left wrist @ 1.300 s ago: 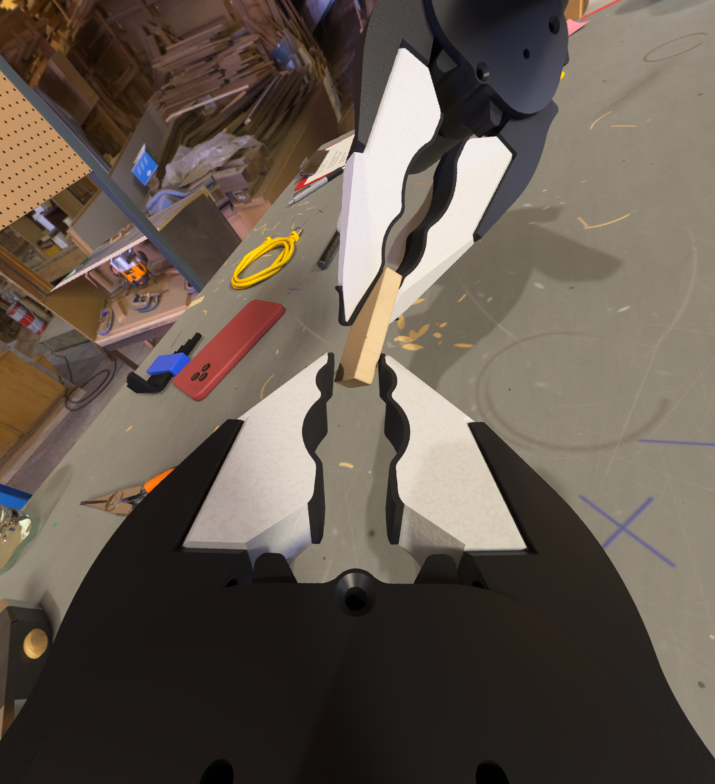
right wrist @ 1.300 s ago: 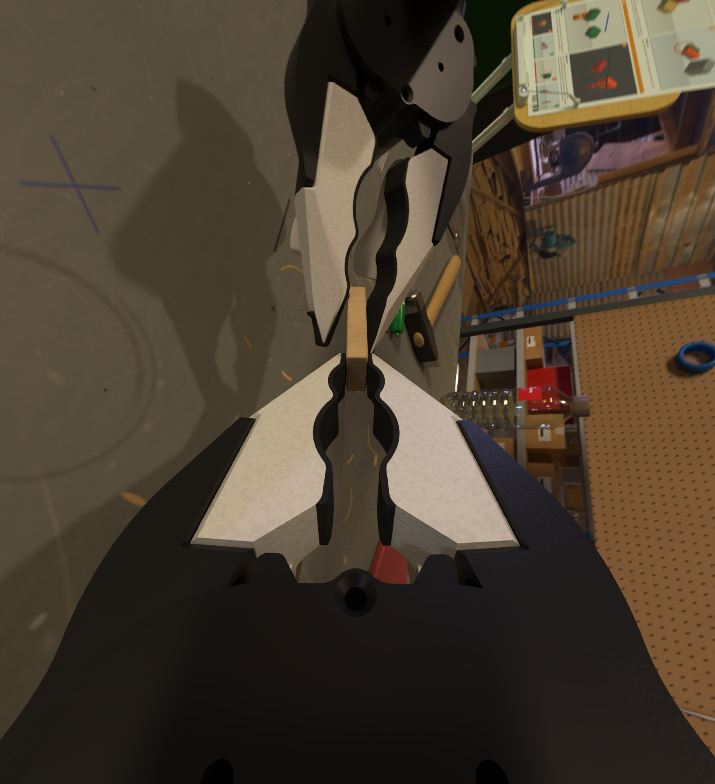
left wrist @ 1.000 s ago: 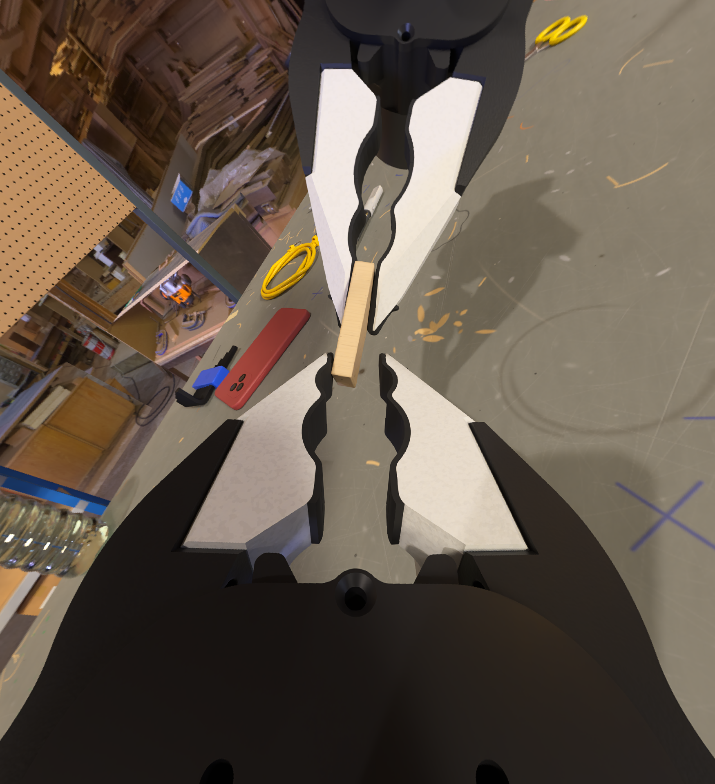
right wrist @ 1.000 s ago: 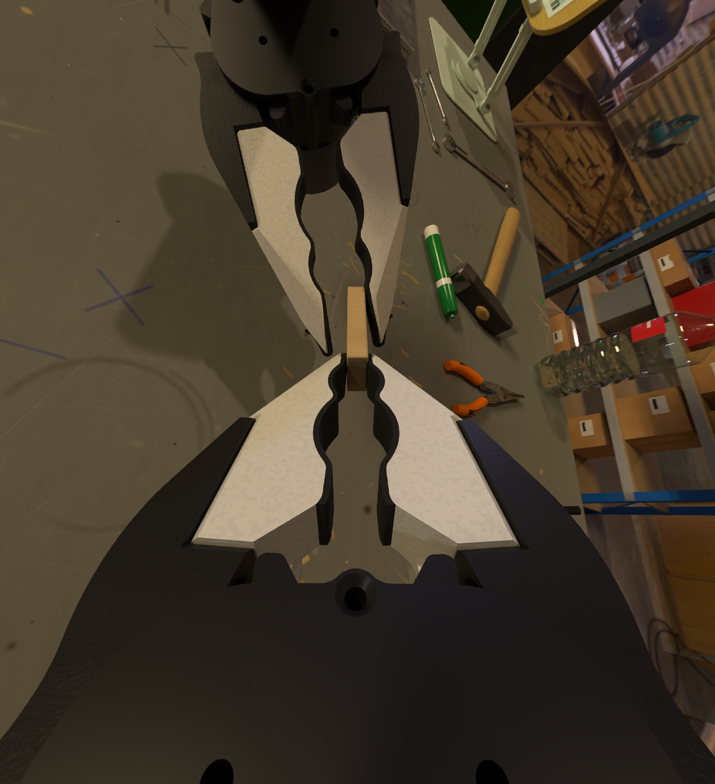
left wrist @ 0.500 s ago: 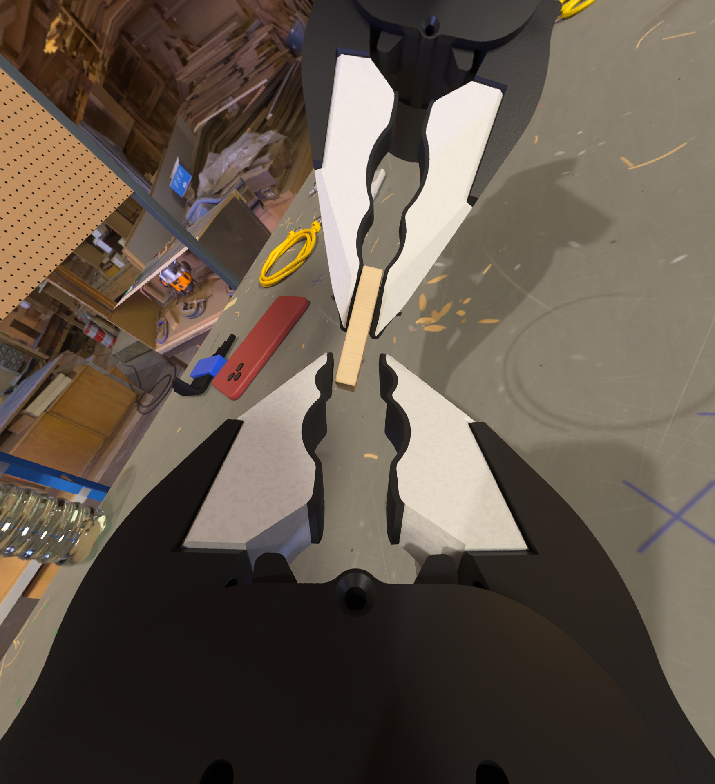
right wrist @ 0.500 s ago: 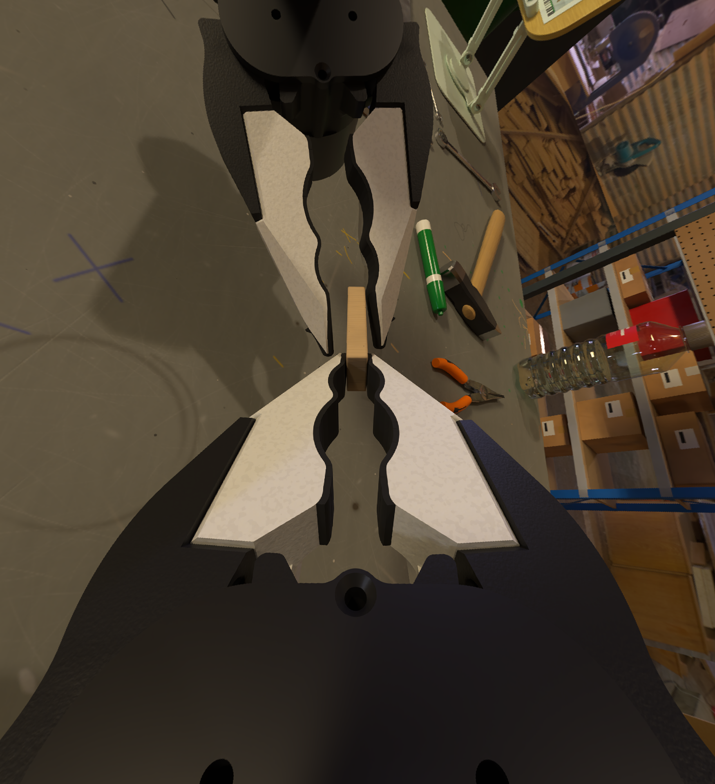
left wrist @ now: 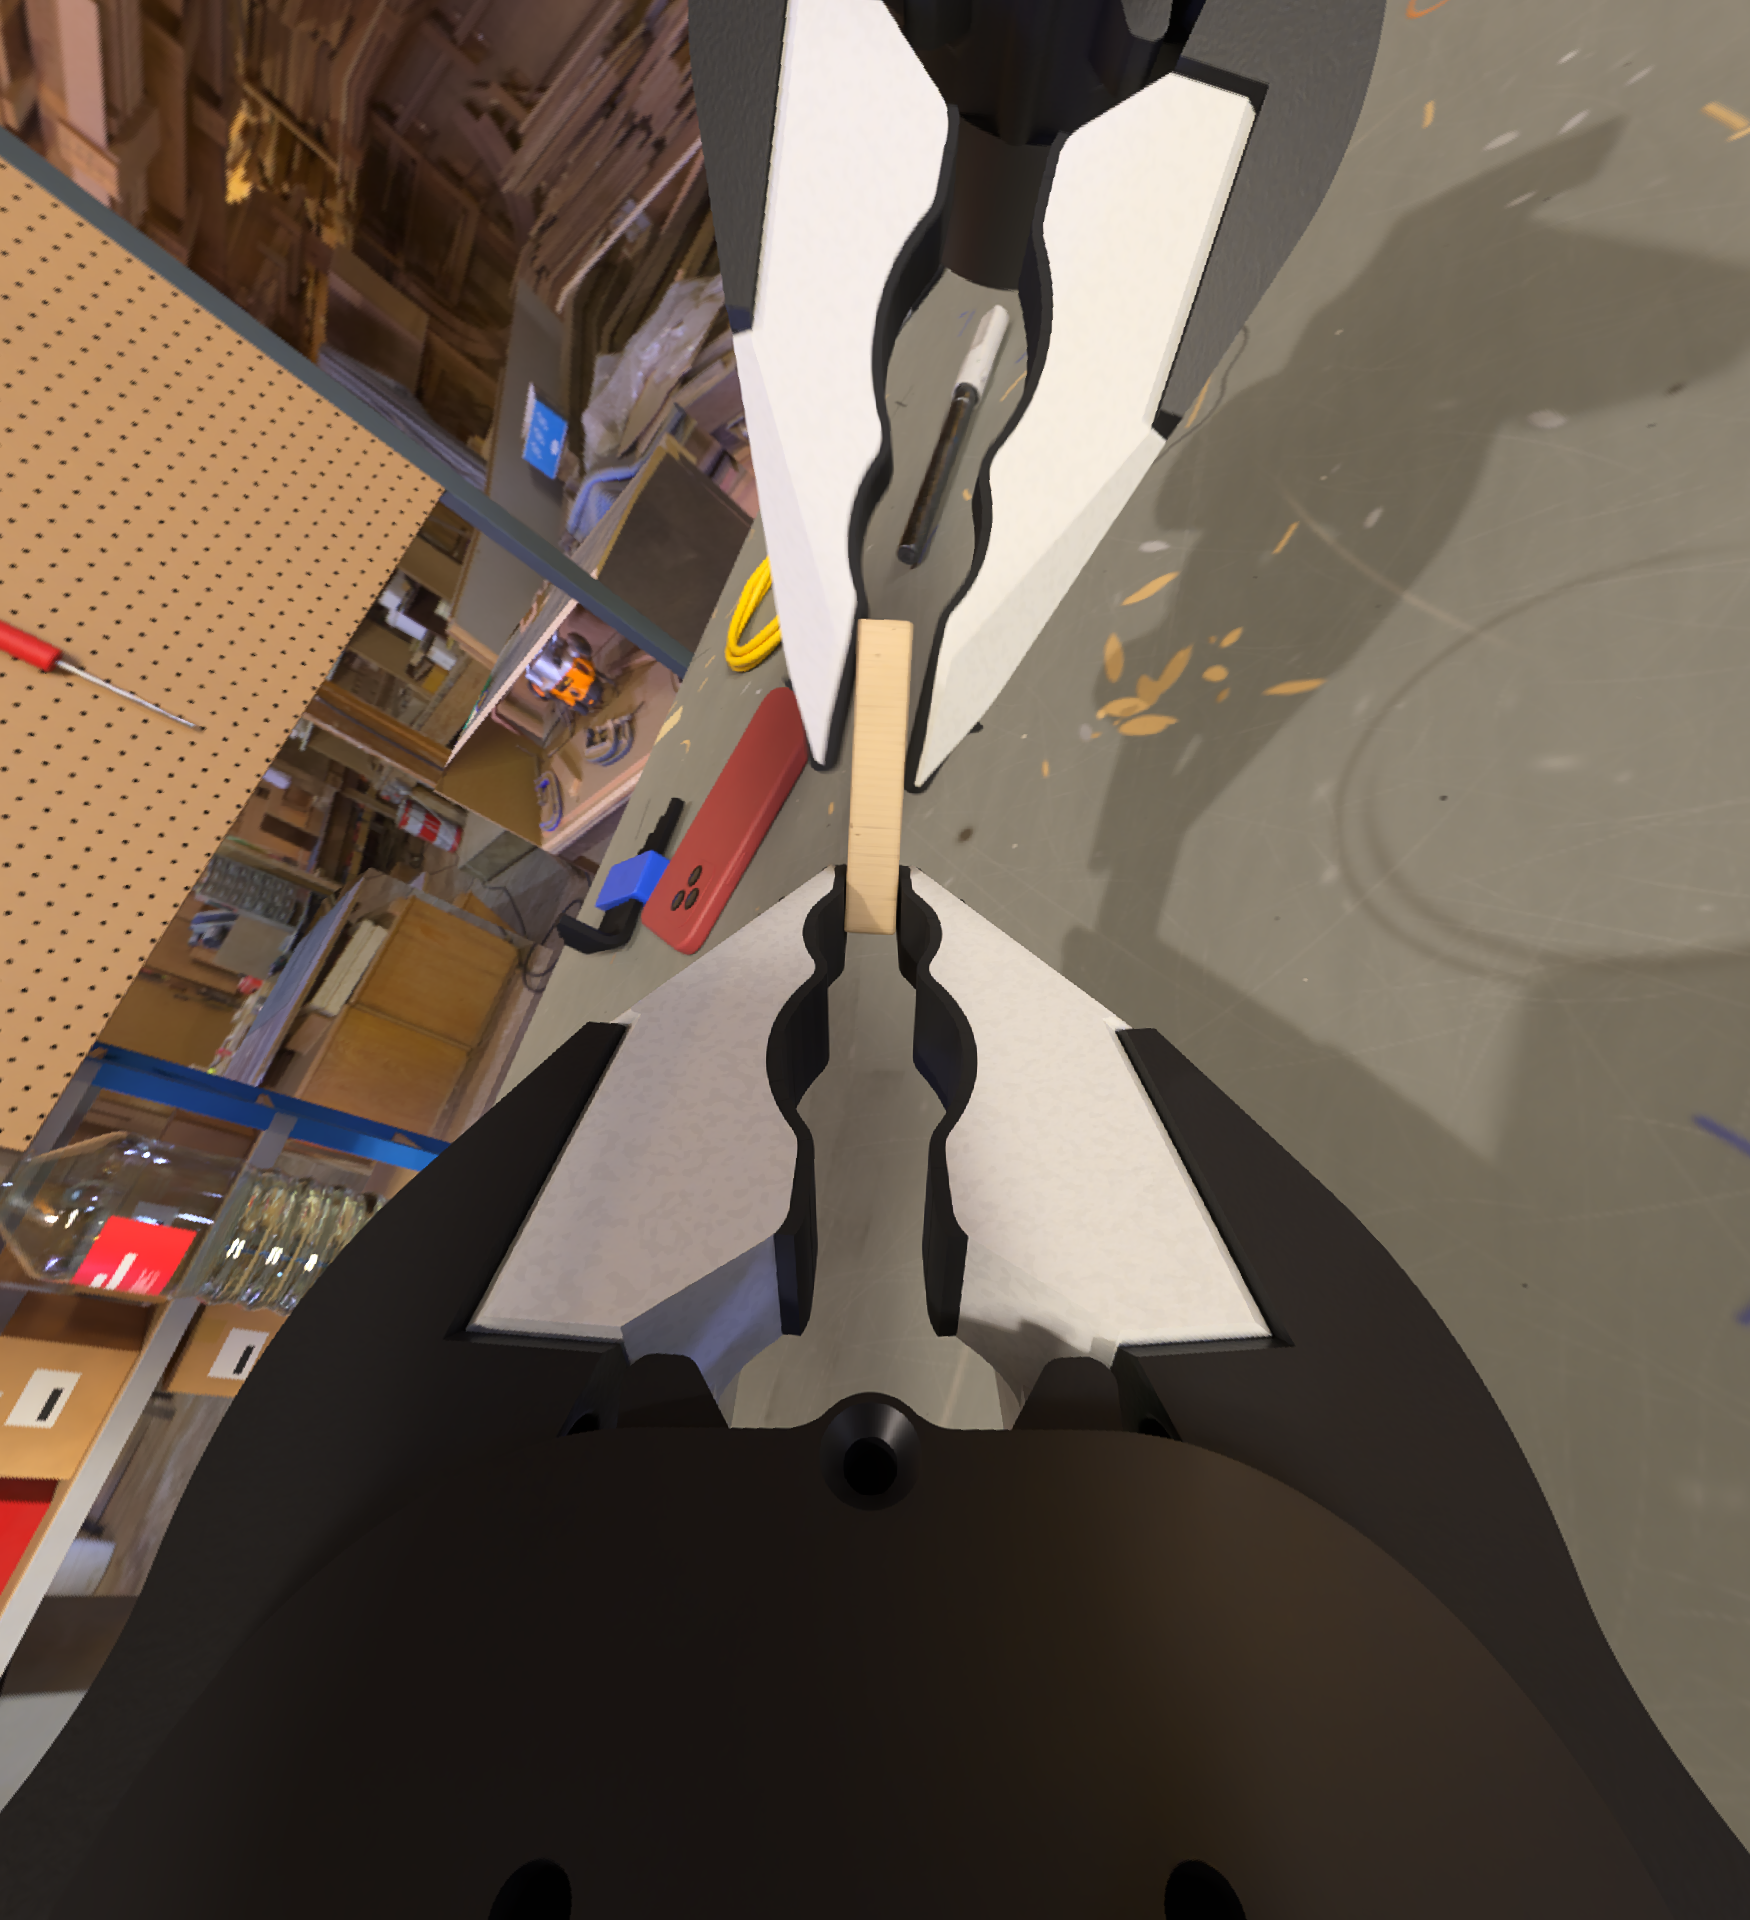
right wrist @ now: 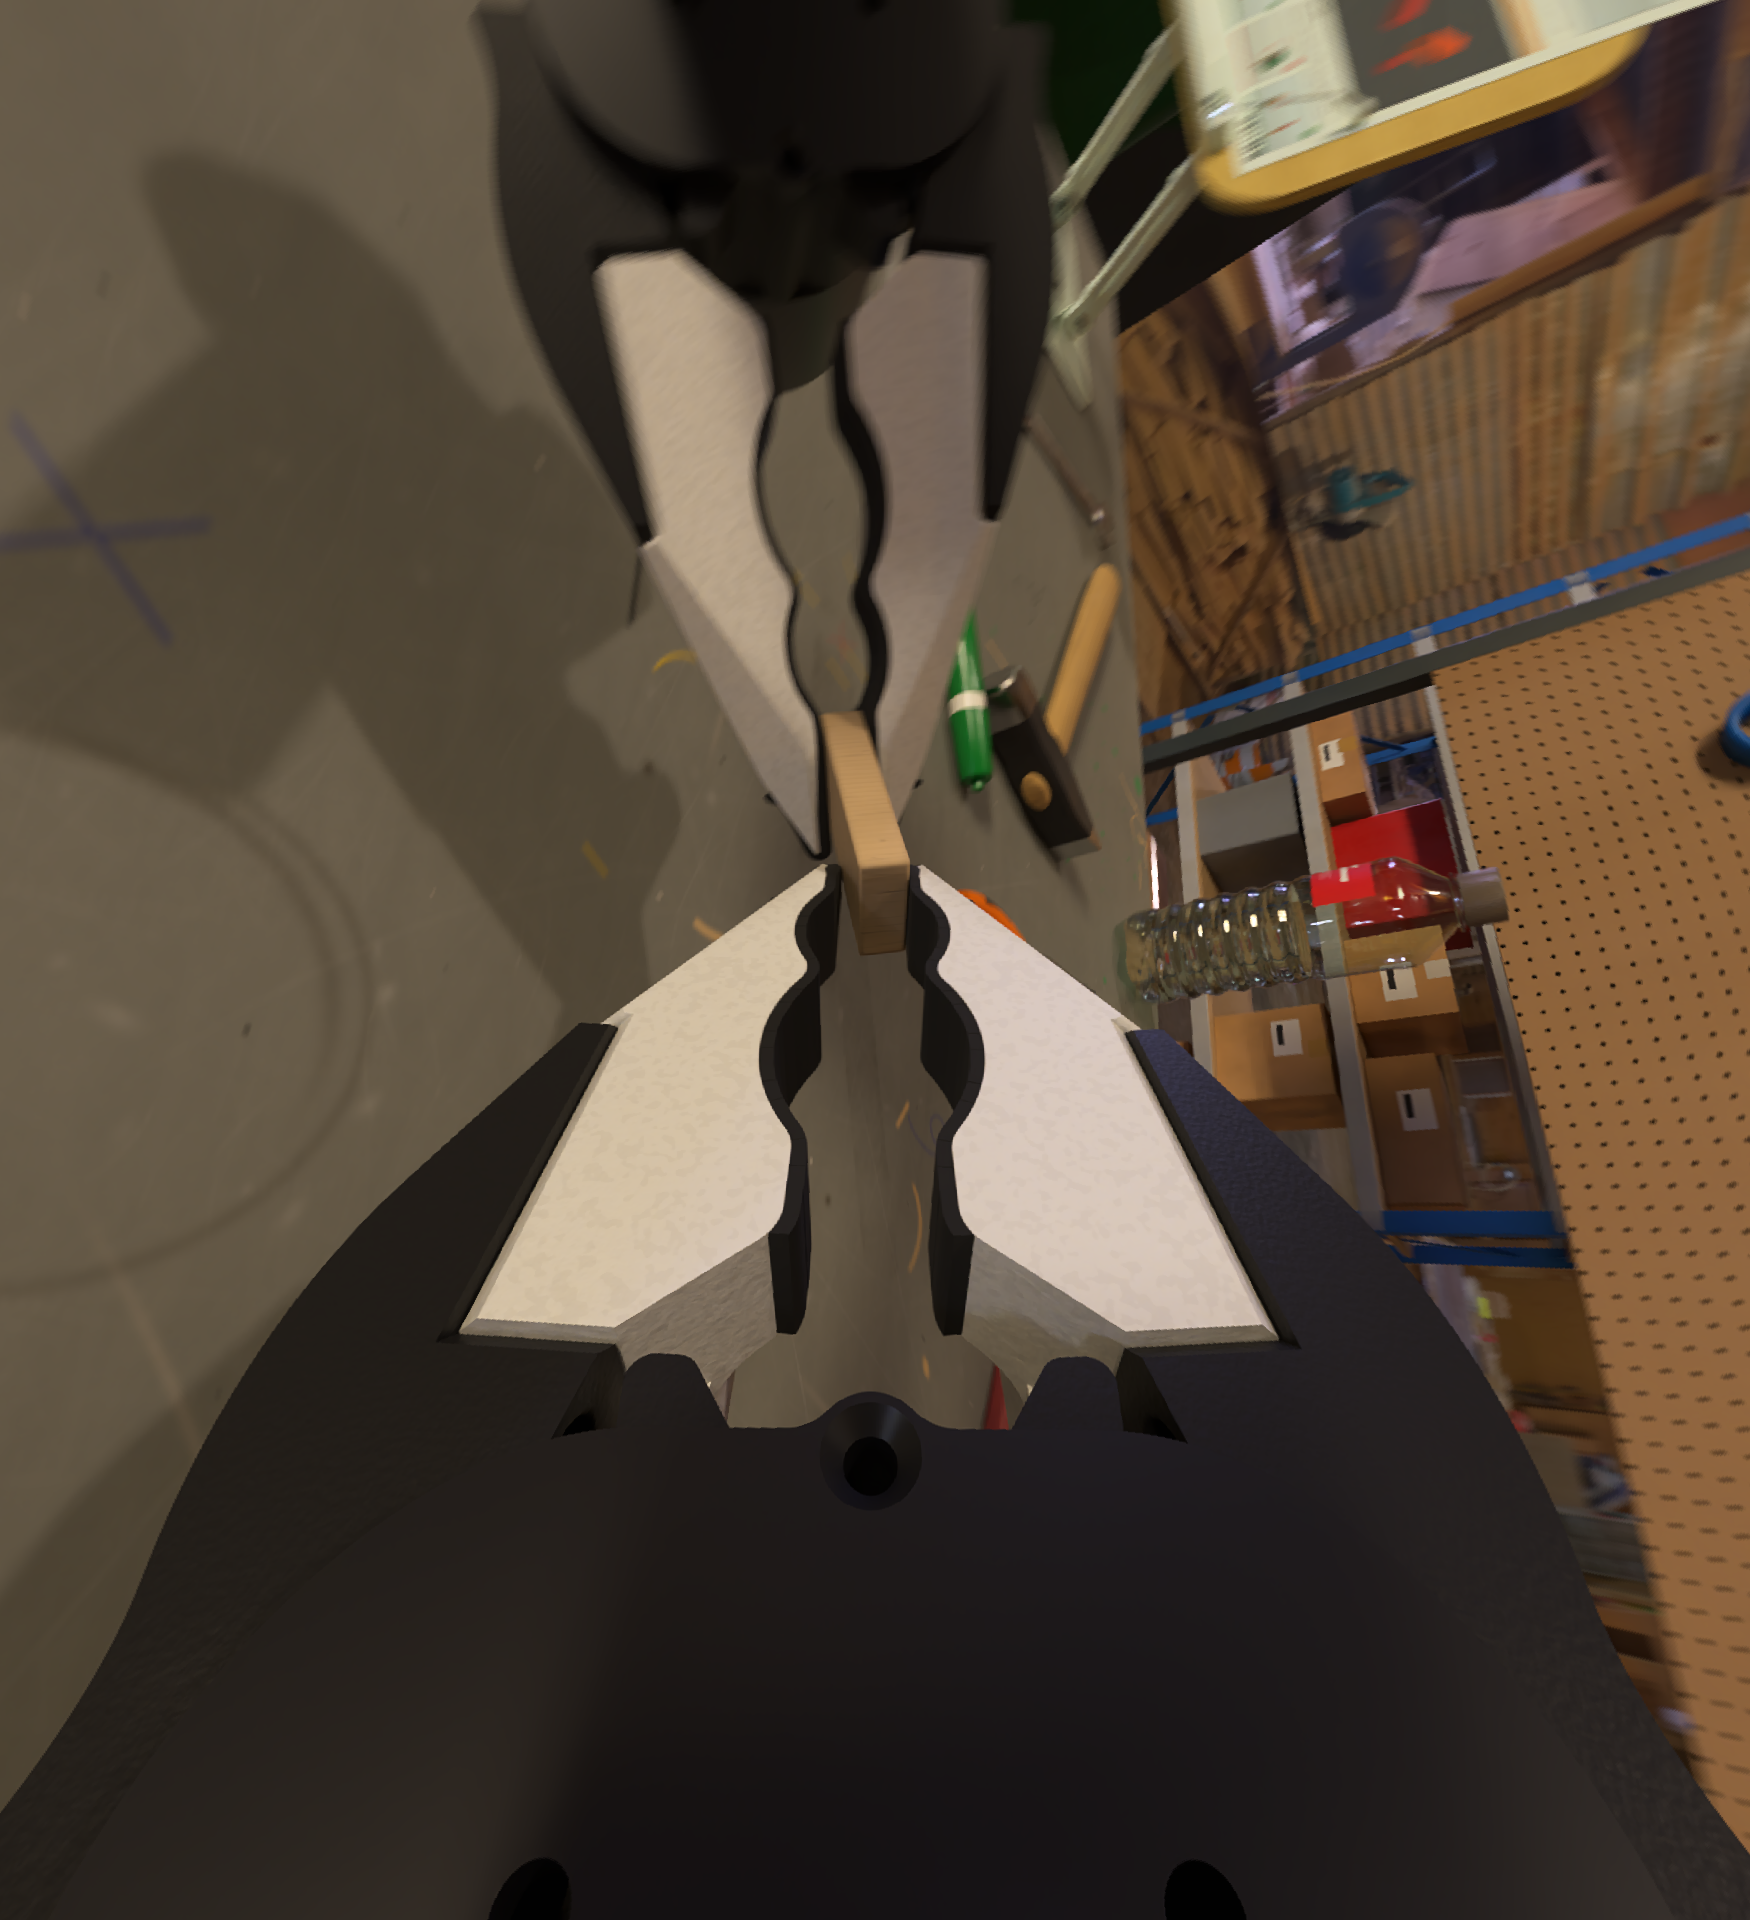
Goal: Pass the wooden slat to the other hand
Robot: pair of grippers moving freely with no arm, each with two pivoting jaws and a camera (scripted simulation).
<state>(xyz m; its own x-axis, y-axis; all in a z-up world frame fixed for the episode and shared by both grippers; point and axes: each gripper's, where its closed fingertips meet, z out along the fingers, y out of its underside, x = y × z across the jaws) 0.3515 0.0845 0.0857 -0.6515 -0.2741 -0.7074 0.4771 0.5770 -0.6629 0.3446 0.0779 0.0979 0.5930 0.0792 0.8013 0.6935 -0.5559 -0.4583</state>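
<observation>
The wooden slat (left wrist: pixel 876 769) is a short pale strip held in the air above the grey workbench (left wrist: pixel 1473 935). My left gripper (left wrist: pixel 871 883) is shut on its near end. My right gripper (left wrist: pixel 869 774) faces it from the far side with its tips around the slat's other end. In the right wrist view the slat (right wrist: pixel 866 831) sits slightly tilted between my right gripper's (right wrist: pixel 871 883) tips. The left gripper (right wrist: pixel 860 821) meets it from the far side. Both grippers are tip to tip with the slat bridging them.
Below lie a red phone (left wrist: pixel 736 821), a yellow cable (left wrist: pixel 751 623), a blue-handled tool (left wrist: pixel 632 883), a pen (left wrist: pixel 944 457) and wood shavings (left wrist: pixel 1162 675). A hammer (right wrist: pixel 1047 748), a green marker (right wrist: pixel 970 717) and orange pliers (right wrist: pixel 990 909) lie near the bench edge. A pegboard (right wrist: pixel 1660 1039) and shelves stand beyond.
My left gripper has moved forward onto the slat's free end and its fingers have shut on it. The right gripper still has the other end between its tips. The slat now looks slightly tilted.
</observation>
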